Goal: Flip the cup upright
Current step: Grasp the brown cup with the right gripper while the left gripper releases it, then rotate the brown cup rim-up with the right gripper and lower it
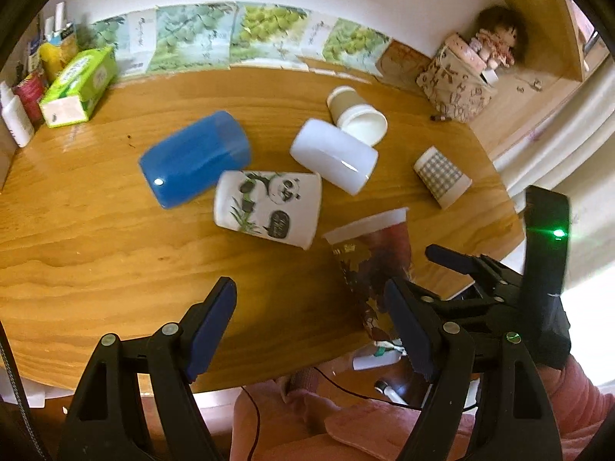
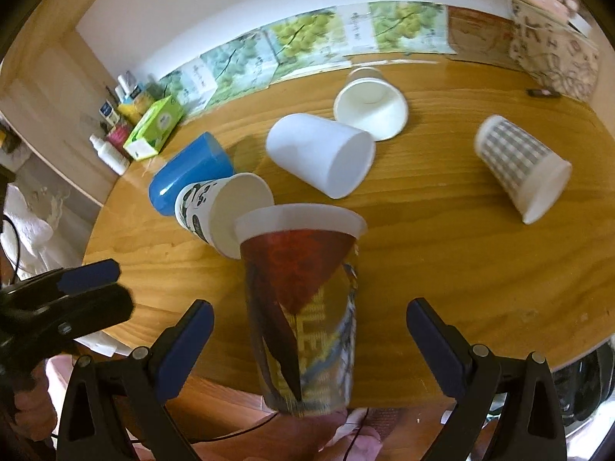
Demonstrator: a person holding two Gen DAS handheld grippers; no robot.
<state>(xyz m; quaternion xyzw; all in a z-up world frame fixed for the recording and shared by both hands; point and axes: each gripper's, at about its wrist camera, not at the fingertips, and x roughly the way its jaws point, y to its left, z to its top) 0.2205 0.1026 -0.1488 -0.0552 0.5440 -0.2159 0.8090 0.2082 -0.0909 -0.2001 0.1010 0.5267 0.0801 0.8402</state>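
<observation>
A printed red-and-dark paper cup (image 2: 303,307) stands upright near the table's front edge, between the wide-open fingers of my right gripper (image 2: 307,342), which do not touch it. It also shows in the left wrist view (image 1: 371,265), beside the right gripper's body. My left gripper (image 1: 311,330) is open and empty over the front of the table. Lying on their sides are a panda cup (image 1: 269,207), a blue cup (image 1: 194,159), a white plastic cup (image 1: 334,157), a brown-sleeved paper cup (image 1: 355,115) and a checked cup (image 1: 442,176).
The round wooden table (image 1: 96,249) has a green tissue box (image 1: 78,86) and bottles (image 1: 17,115) at the far left, a patterned bag with a doll (image 1: 461,84) at the far right. Picture cards (image 1: 230,34) line the back wall.
</observation>
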